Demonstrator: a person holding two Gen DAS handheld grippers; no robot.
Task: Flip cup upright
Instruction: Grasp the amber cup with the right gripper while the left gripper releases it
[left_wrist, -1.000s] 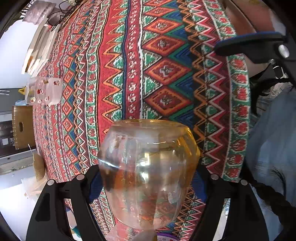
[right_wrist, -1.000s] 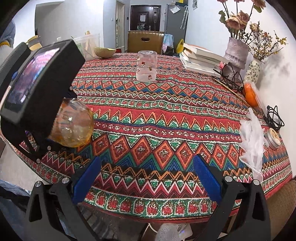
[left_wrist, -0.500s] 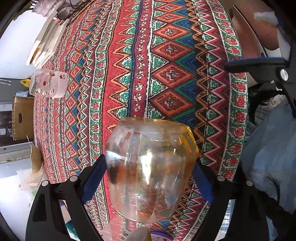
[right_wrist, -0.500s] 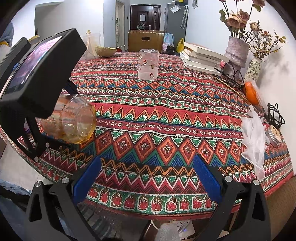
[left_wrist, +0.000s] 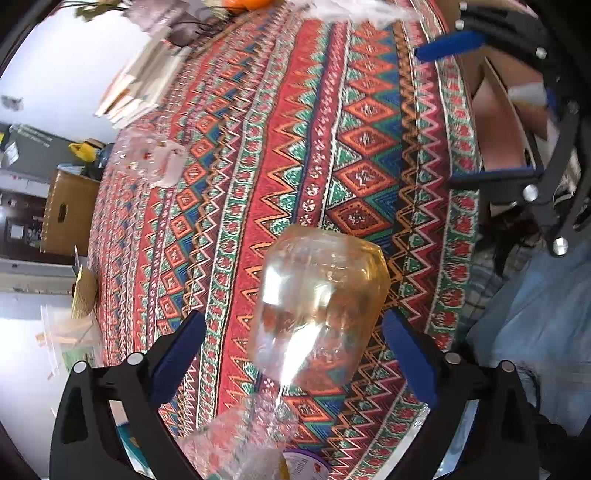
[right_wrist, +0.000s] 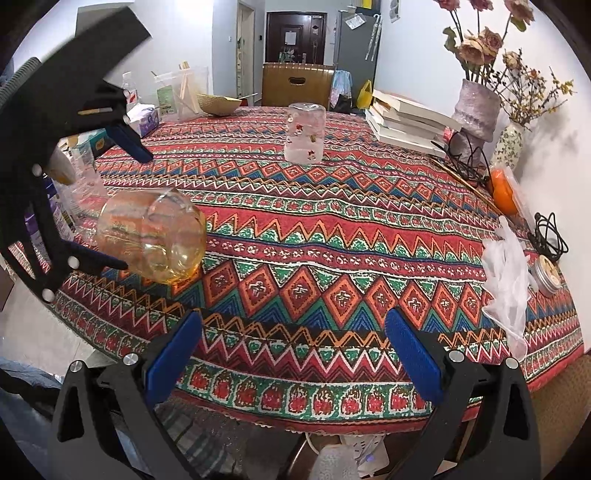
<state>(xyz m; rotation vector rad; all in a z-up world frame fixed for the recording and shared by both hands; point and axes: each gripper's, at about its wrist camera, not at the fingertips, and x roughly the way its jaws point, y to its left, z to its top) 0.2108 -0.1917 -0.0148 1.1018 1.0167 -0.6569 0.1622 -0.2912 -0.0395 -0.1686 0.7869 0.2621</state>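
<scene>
Cup (right_wrist: 151, 240) lies tilted on its side near desk (right_wrist: 332, 236) left edge, between left gripper (left_wrist: 291, 347) jaws, which stand wide, gaps both sides. Right gripper (right_wrist: 291, 350) jaws wide, empty, hovering off the front edge. Right view alone shows second cup (right_wrist: 306, 133) inverted mid-desk, open cloth between.

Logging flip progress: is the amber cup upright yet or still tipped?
Tipped. The amber cup lies sideways between the left gripper's fingers; grip contact unclear.
</scene>
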